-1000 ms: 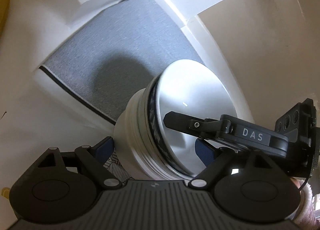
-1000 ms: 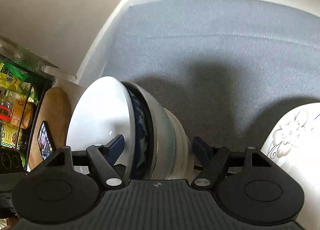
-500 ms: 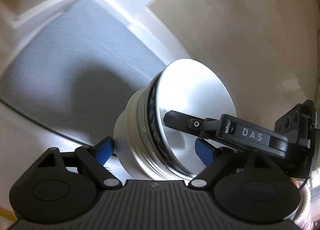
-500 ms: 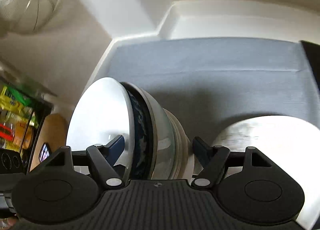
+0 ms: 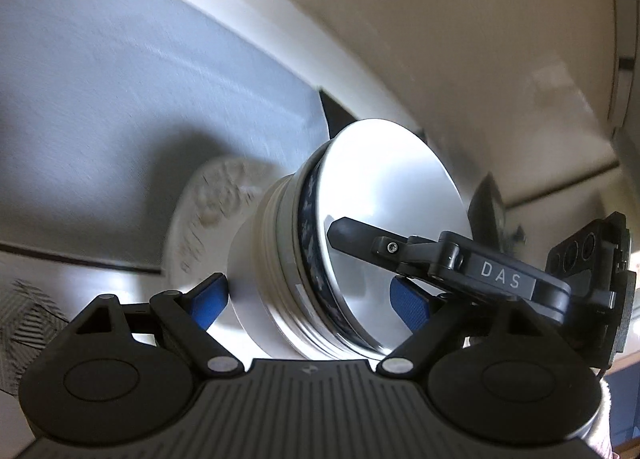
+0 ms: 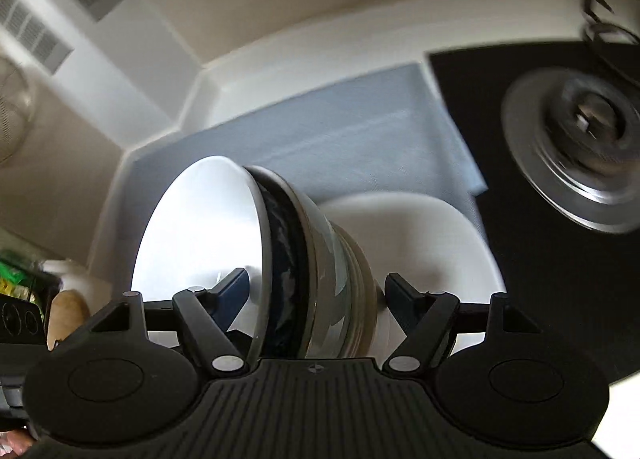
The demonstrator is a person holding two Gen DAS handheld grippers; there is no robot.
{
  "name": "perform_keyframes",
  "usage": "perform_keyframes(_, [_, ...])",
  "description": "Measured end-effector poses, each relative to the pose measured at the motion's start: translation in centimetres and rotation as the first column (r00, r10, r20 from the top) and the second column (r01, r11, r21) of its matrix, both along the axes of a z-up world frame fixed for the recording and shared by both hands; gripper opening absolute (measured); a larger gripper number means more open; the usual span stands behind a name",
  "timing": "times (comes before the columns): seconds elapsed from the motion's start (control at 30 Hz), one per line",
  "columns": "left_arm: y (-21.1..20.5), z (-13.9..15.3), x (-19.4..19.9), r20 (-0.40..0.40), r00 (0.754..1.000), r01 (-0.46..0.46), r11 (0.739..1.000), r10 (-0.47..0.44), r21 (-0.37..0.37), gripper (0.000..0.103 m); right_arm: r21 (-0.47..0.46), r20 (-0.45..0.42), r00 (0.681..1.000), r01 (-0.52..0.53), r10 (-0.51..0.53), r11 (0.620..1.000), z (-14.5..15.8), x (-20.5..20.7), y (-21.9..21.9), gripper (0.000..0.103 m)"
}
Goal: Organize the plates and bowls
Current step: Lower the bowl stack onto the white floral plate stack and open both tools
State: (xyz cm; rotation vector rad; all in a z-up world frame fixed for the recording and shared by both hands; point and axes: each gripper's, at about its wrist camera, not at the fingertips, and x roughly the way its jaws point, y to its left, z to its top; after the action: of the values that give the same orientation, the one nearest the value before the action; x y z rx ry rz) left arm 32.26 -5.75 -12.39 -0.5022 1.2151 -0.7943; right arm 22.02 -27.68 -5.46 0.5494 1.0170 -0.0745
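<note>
Both hand-held grippers, left (image 5: 306, 299) and right (image 6: 316, 291), squeeze the tilted bowl stack (image 5: 320, 259) from opposite sides so it stays together.

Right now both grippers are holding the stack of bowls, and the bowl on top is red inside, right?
Not quite. Both views show the top bowl's inside is plain white, not red. The rest holds: the left gripper and right gripper both clamp the stack of bowls.

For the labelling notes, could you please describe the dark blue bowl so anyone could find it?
Look above the grey mat for the bowl stack. The blue bowl sits second from the open end, just behind the plain white one, the only dark, mottled bowl.
</note>
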Motion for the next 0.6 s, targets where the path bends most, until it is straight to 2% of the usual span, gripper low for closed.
perform_keyframes(0.17, [-2.1,-1.4,-0.6,-0.001,0.999,0.049,0.998,-0.049,0.039,0.09,0.015,-0.025,0.999,0.032,-0.032,0.999,-1.7,-1.4,-2.1,0.075])
perform_keyframes(0.37, [-3.9,-2.6,-0.5,-0.013,0.998,0.055,0.996,-0.054,0.067,0.09,0.035,-0.043,0.998,0.04,-0.039,0.999,-3.3,-1.7,-2.6,0.074])
perform_keyframes(0.6, [-3.3,-0.3,-2.4,0.032,0.998,0.059,0.995,-0.061,0.08,0.09,0.049,-0.02,1.0,0.025,-0.024,0.998,-3.4,-1.4,-2.7,0.074])
